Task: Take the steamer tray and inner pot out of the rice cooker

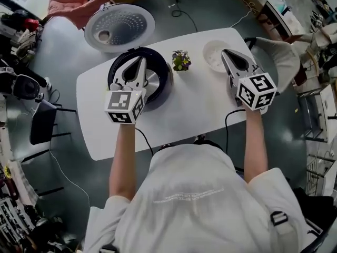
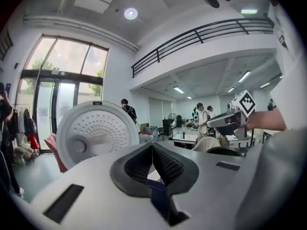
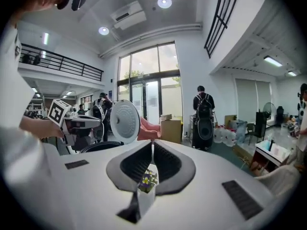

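The table top was smooth, matt white. The rice cooker rim looked glossy, dark plastic. Its lid, upper left, was pale and dimpled. The pink cloth above it was crumpled.

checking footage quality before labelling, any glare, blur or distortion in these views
Head view: sharp, evenly lit. Left gripper view: strong fisheye, dark corners, windows bright. Right gripper view: same fisheye, windows washed out, ceiling light glaring.
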### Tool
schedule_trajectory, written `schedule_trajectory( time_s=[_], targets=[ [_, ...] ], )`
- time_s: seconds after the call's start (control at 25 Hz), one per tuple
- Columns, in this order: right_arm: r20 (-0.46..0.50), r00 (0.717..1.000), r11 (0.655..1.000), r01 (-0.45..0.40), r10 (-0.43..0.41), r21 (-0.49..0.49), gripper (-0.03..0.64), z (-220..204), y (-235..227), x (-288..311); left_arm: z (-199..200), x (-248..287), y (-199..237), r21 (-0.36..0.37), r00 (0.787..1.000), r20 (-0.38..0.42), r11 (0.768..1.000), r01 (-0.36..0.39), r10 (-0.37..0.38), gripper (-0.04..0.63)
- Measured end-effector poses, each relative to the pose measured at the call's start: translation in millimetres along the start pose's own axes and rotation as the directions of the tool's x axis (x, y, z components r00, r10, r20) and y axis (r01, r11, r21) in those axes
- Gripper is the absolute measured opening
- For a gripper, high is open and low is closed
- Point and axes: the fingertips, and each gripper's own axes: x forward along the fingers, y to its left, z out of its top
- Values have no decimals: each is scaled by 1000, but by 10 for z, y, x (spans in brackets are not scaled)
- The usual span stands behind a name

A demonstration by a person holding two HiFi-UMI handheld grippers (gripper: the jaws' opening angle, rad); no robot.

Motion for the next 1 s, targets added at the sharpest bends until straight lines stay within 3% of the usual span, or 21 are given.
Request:
schedule_trajectory(
  time_s=[0.16,0.36,0.68,1.0],
  targets=[
    [36,997,993,-66,69,-97,32,294,363,194,205,-250,255,52,997,36,996,-68,66,18],
    [100,983,977,-135,153,-164,28,644,743,356,360,-512,491,51,987,72,988,-145,141,18],
    [159,956,953,-207,245,-223,26,962,1167,454,658,-791,580,96,978,124,979,-178,166,18],
    [168,944,926,-226,285,-303,26,1161,1423,497,771,-923,619,228,967,109,941,-250,230,18]
  ],
)
